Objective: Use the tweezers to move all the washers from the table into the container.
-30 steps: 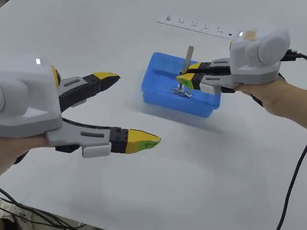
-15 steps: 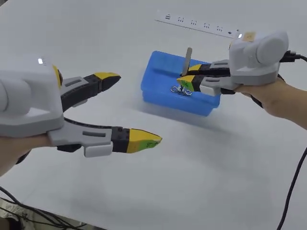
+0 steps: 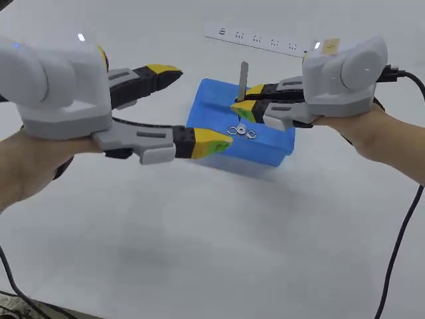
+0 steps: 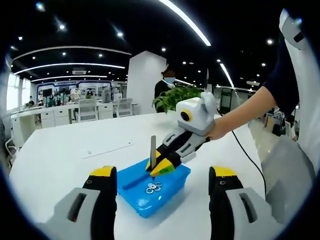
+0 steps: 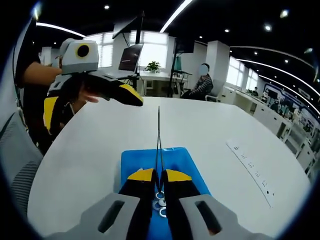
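Jaws of right gripper pinching tweezers over container, left gripper agape

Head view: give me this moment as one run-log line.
right gripper: shut on tweezers, above container | washers: in container | left gripper: open, empty, near container

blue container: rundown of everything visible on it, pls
The container is a shallow, open-topped rectangular tray, bright blue and plastic-looking, with low walls and rounded corners. It sits flat on the white table. A small cluster of silvery washers lies on its floor near the middle. The tweezers, clamped in the right gripper, stand upright over it with tips pointing down by the washers; whether they touch the floor is unclear.
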A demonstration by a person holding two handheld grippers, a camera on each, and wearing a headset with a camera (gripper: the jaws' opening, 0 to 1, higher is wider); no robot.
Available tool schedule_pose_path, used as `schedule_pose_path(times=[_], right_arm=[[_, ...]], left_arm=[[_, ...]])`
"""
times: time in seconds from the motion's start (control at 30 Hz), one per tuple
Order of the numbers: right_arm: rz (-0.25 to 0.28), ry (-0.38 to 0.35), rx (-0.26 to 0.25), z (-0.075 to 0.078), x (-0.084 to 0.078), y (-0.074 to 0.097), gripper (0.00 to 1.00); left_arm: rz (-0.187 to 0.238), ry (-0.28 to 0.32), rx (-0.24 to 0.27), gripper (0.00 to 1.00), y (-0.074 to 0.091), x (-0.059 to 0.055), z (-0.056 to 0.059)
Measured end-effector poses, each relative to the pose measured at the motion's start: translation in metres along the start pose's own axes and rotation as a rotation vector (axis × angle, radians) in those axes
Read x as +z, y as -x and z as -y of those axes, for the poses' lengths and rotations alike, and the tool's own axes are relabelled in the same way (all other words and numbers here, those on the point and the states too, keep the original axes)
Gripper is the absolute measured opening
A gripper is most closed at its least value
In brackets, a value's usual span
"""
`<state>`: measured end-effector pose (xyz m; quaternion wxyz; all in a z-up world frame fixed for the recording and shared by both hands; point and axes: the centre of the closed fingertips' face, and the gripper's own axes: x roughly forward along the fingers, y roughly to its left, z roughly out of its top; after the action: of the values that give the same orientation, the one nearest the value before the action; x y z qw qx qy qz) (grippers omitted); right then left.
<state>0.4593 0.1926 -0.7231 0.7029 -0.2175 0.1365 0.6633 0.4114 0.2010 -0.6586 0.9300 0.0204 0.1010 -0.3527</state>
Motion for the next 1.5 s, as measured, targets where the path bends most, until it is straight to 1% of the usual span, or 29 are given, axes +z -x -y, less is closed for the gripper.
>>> schedule_pose_path(times=[0.03,0.07,0.1,0.13,0.17,0.2,0.23,0.33,0.37,0.43,0.47,0.5,0.53,0.57,0.6,0.7,0.83,0.93,1.0,1.07,1.2,1.23,1.3,1.37,1.5], right_arm=[[-0.001,0.009,0.004,-0.002,0.002,0.002,0.07],[0.000,0.013,0.006,-0.003,0.004,0.003,0.08],[0.002,0.022,0.011,-0.005,0.006,0.005,0.08],[0.002,0.026,0.016,-0.006,0.007,0.006,0.08],[0.003,0.038,0.026,-0.009,0.009,0.008,0.08],[0.003,0.044,0.030,-0.010,0.010,0.009,0.08],[0.001,0.051,0.035,-0.012,0.010,0.010,0.08],[-0.012,0.076,0.046,-0.015,0.008,0.011,0.08],[-0.015,0.080,0.051,-0.016,0.008,0.012,0.08],[-0.024,0.094,0.058,-0.019,0.006,0.012,0.08],[-0.033,0.109,0.066,-0.021,0.005,0.013,0.08],[-0.035,0.114,0.069,-0.023,0.005,0.013,0.08],[-0.038,0.121,0.073,-0.024,0.005,0.013,0.08],[-0.039,0.124,0.076,-0.026,0.006,0.013,0.08],[-0.038,0.131,0.085,-0.029,0.007,0.014,0.08],[-0.039,0.152,0.100,-0.035,0.010,0.015,0.08],[-0.042,0.174,0.120,-0.041,0.013,0.016,0.08],[-0.049,0.189,0.131,-0.045,0.015,0.016,0.08],[-0.056,0.196,0.137,-0.048,0.015,0.016,0.08],[-0.064,0.198,0.140,-0.049,0.015,0.017,0.08],[-0.079,0.218,0.159,-0.057,0.016,0.019,0.08],[-0.083,0.224,0.163,-0.058,0.016,0.020,0.08],[-0.091,0.242,0.171,-0.062,0.017,0.022,0.08],[-0.100,0.256,0.175,-0.065,0.017,0.025,0.08],[-0.118,0.279,0.176,-0.068,0.019,0.031,0.08]], left_arm=[[-0.002,-0.022,-0.013,0.74,-0.004,0.004,-0.003],[-0.004,-0.038,-0.034,0.65,-0.006,0.006,-0.002],[-0.007,-0.060,-0.060,0.59,-0.010,0.009,-0.001],[-0.012,-0.071,-0.063,0.54,-0.013,0.011,-0.002],[-0.019,-0.087,-0.077,0.51,-0.018,0.014,-0.002],[-0.021,-0.092,-0.082,0.51,-0.019,0.014,-0.002],[-0.023,-0.108,-0.098,0.50,-0.023,0.017,-0.001],[-0.031,-0.159,-0.136,0.40,-0.031,0.023,0.004],[-0.037,-0.176,-0.153,0.37,-0.033,0.023,0.002],[-0.057,-0.199,-0.181,0.32,-0.036,0.022,0.006],[-0.082,-0.205,-0.204,0.29,-0.037,0.020,0.009],[-0.093,-0.206,-0.222,0.27,-0.037,0.019,0.012],[-0.106,-0.231,-0.237,0.25,-0.037,0.018,0.014],[-0.110,-0.239,-0.240,0.25,-0.037,0.017,0.014],[-0.126,-0.255,-0.259,0.25,-0.036,0.016,0.017],[-0.144,-0.260,-0.309,0.23,-0.032,0.014,0.025],[-0.178,-0.295,-0.341,0.16,-0.027,0.011,0.030],[-0.198,-0.323,-0.352,0.12,-0.024,0.009,0.033],[-0.203,-0.330,-0.361,0.09,-0.022,0.009,0.034],[-0.205,-0.334,-0.367,0.08,-0.021,0.009,0.035],[-0.217,-0.360,-0.393,0.07,-0.015,0.007,0.041],[-0.217,-0.373,-0.401,0.07,-0.015,0.007,0.040],[-0.214,-0.392,-0.412,0.07,-0.012,0.007,0.044],[-0.208,-0.408,-0.418,0.07,-0.010,0.006,0.043],[-0.199,-0.421,-0.413,0.06,-0.001,0.001,0.042]])
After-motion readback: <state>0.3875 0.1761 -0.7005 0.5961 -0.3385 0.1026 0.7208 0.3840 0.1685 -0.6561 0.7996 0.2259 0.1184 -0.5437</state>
